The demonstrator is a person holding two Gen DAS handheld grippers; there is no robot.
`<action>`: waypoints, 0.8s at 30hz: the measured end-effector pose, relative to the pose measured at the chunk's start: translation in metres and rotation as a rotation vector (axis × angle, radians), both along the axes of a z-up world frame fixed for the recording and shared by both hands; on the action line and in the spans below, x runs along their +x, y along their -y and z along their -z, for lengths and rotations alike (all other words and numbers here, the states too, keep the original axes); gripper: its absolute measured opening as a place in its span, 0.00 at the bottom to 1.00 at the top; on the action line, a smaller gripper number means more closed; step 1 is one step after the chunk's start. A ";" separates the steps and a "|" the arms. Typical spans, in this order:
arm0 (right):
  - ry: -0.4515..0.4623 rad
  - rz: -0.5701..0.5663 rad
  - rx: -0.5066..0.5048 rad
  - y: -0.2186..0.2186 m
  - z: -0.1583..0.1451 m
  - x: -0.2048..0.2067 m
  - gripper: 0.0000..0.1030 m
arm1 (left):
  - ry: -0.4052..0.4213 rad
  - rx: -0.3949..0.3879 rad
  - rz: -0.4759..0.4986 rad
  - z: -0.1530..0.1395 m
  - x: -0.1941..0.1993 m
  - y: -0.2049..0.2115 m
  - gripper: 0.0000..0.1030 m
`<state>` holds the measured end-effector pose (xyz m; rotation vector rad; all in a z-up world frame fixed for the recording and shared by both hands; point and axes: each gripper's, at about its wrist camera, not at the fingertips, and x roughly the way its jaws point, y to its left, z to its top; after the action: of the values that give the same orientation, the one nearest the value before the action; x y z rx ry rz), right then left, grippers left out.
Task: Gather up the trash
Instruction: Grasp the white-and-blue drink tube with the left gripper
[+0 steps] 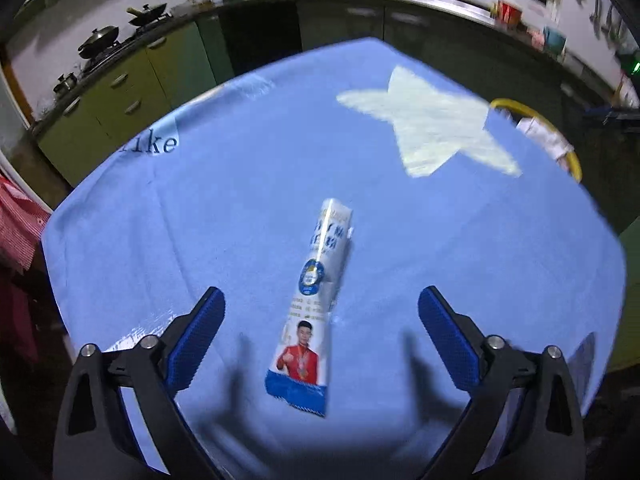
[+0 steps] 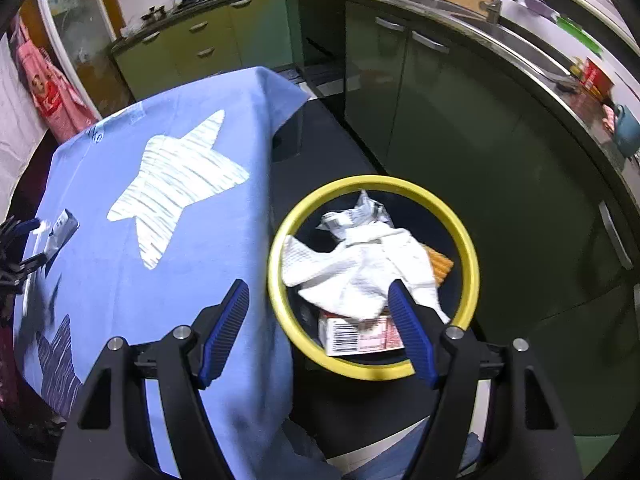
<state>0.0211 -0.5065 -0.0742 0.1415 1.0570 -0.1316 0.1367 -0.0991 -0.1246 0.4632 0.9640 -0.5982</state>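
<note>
A flattened white and blue drink carton (image 1: 310,300) with a man in red printed on it lies on the blue star-patterned tablecloth (image 1: 240,208). My left gripper (image 1: 320,312) is open and hovers just above the carton, its fingers on either side of its near half. The carton also shows small at the far left of the right wrist view (image 2: 60,232). My right gripper (image 2: 318,300) is open and empty above the yellow-rimmed trash bin (image 2: 472,256), which holds a white paper towel (image 2: 360,268), a red and white box (image 2: 360,338) and crumpled wrappers.
The bin stands on the floor beside the table's right edge; its rim shows in the left wrist view (image 1: 560,136). Green kitchen cabinets (image 2: 460,120) and a counter with sink curve behind. Pans sit on a stove (image 1: 108,40) at the far left.
</note>
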 end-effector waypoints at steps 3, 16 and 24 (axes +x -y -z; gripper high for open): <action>-0.010 -0.017 -0.008 -0.008 0.002 0.004 0.66 | -0.027 0.006 0.007 0.009 0.006 0.003 0.84; -0.026 -0.049 -0.011 -0.024 0.006 0.012 0.66 | -0.091 0.010 0.027 0.022 0.018 0.004 0.51; -0.034 -0.059 -0.009 -0.027 0.008 0.010 0.67 | -0.110 0.005 0.022 0.020 0.017 0.001 0.36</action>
<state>0.0313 -0.4800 -0.0820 0.1004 1.0932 -0.0861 0.1532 -0.1002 -0.1447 0.4490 1.0665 -0.6470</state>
